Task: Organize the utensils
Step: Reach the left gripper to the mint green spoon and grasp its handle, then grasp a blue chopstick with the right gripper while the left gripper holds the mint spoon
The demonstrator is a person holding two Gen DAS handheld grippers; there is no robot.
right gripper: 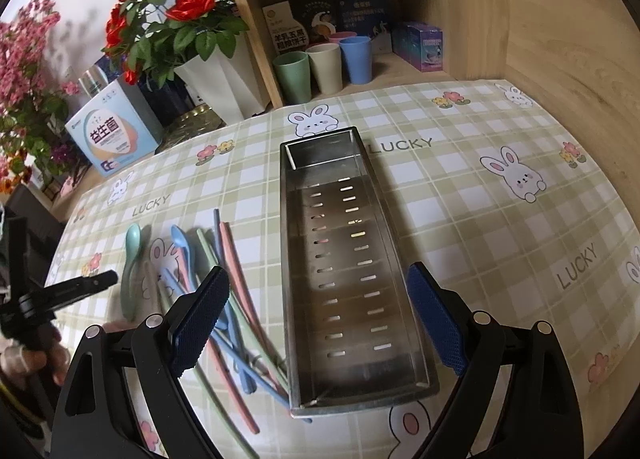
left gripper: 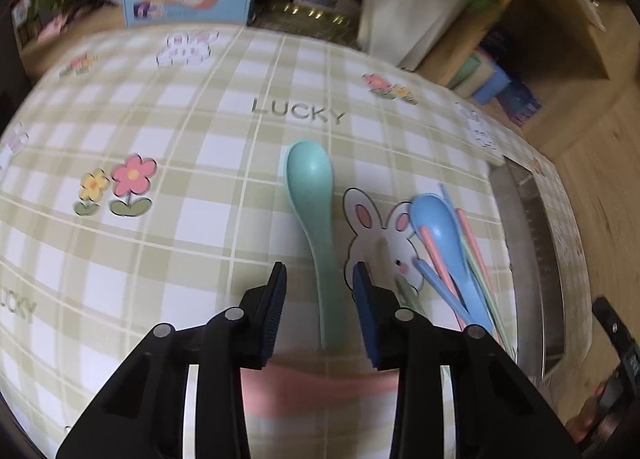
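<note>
The left tool [left gripper: 320, 279] is open around the green spoon [left gripper: 316, 215], not pinching it yet. The right tool [right gripper: 318, 315] hangs open over the empty metal tray [right gripper: 400, 259]. Next, I think, squeeze the spoon and carry it to the tray.

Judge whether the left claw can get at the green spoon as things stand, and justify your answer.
Probably yes. The left claw already straddles the green spoon handle, fingers apart, nothing over it. The blue spoon and chopsticks lie off to one side.
</note>
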